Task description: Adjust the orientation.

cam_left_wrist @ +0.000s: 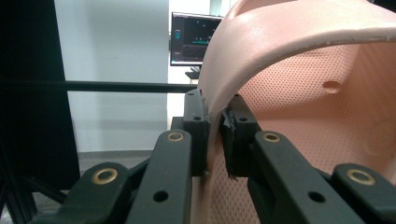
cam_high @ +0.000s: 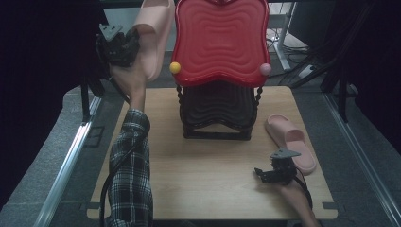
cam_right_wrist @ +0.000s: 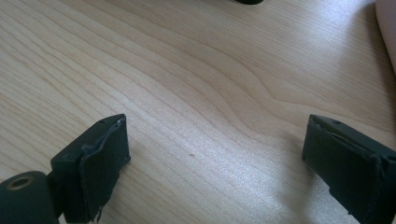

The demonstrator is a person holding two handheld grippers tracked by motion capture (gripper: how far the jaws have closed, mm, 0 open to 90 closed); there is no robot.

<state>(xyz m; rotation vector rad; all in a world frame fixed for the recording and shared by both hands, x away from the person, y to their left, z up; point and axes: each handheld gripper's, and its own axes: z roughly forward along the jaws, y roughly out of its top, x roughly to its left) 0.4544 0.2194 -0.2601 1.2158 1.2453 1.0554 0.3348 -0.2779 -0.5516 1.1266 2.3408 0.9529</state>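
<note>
Slipper one (cam_high: 153,35), pale pink, hangs in the air at about 11 o'clock of the high view, just left of the red top tray (cam_high: 220,42) of the two-tier rack (cam_high: 217,113). Left gripper (cam_high: 118,47) has its jaws clamped on the edge of the strap; the left gripper view shows the pads (cam_left_wrist: 196,126) pressed either side of the thin pink band (cam_left_wrist: 212,135). Long axis of the held slipper runs roughly 12 to 6, toe end up. The tray lies at 3 o'clock from the jaws, close by, so the left hand is the nearer one for any placing there. Slipper two (cam_high: 291,142) lies flat on the counter (cam_high: 203,189) at about 4 o'clock, long axis 10 to 4. Right gripper (cam_high: 274,172) rests low over the counter just beside its near end, jaws wide apart with bare wood between them (cam_right_wrist: 210,140).
</note>
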